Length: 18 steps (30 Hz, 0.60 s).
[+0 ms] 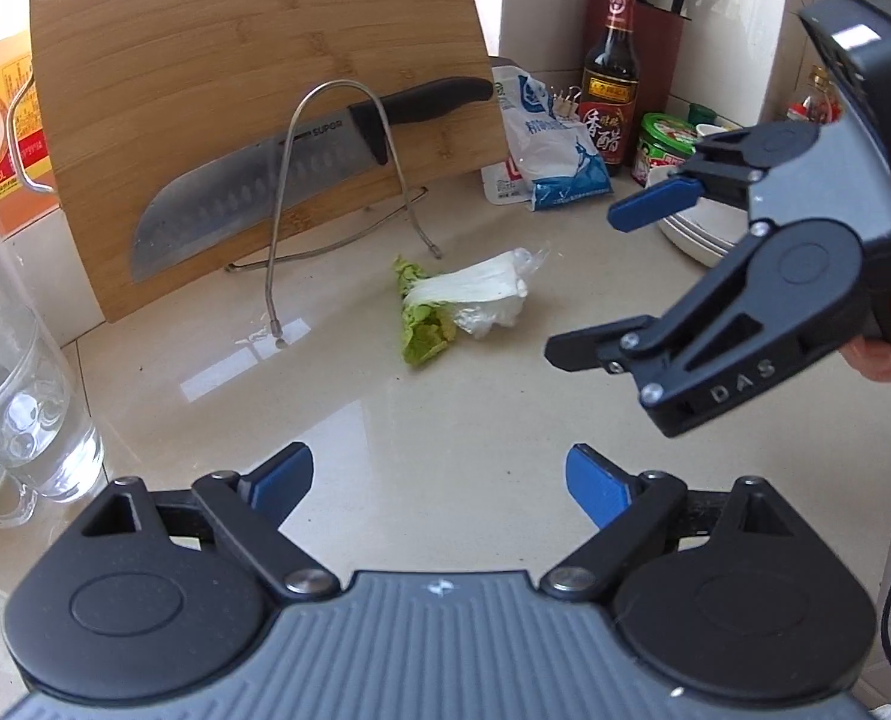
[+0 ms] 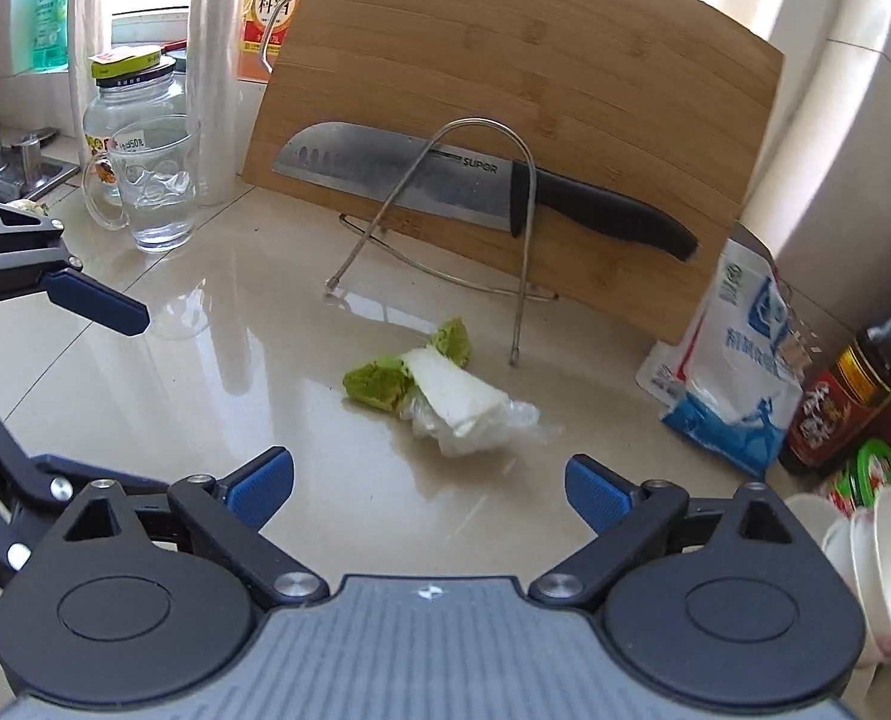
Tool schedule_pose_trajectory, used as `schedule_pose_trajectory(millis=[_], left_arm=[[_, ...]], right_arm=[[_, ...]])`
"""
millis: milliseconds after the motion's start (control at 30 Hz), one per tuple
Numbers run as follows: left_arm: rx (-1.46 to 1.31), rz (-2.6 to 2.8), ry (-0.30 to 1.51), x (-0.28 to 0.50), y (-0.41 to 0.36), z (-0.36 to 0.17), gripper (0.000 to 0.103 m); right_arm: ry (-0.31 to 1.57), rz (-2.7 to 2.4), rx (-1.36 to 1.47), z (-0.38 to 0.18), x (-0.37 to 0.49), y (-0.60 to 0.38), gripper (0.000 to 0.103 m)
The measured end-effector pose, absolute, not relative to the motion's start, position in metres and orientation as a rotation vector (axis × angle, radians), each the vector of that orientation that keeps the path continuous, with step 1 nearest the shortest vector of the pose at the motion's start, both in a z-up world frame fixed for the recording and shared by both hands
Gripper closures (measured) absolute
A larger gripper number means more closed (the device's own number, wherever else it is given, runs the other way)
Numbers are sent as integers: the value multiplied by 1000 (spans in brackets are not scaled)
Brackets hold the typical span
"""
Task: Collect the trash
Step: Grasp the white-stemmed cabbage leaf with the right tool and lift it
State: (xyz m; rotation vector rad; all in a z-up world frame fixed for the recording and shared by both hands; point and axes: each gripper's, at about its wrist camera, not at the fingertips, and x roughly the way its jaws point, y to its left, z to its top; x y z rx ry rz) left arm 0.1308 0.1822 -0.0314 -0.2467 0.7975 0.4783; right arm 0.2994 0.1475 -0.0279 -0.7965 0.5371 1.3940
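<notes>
A scrap of cabbage leaf (image 1: 445, 300) with white stalk and green edge lies on the beige counter (image 1: 385, 420), with crumpled clear plastic wrap (image 1: 493, 318) at its stalk end. My left gripper (image 1: 439, 486) is open and empty, well short of the scrap. My right gripper (image 1: 583, 285) hangs open to the right of the scrap, a hand on its grip, touching nothing. In the right wrist view the cabbage scrap (image 2: 439, 387) lies just ahead of the open right gripper (image 2: 430, 480), and one blue-padded finger (image 2: 97, 300) of the left gripper reaches in from the left.
A wooden cutting board (image 1: 235, 60) leans in a wire rack (image 1: 337, 180) with a large knife (image 1: 265, 192) across it, right behind the scrap. A glass mug (image 1: 19, 396) stands left. A salt bag (image 1: 559, 150), vinegar bottle (image 1: 610, 78) and stacked bowls (image 1: 703, 228) crowd the right.
</notes>
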Motion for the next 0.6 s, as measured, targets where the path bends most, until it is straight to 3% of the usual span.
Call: schedule_pose_trajectory(millis=[333,467,600], left_arm=[[-298,460,809,134,198,-43,11],[-318,444,815,137,199,-47,11],[-325,439,821,139,200,-50,11]], right_arm=[[568,1497,-915,-57,321,228,31],[594,1532,-930,-67,327,244,35],[619,1562,-945,-75,329,250,48]])
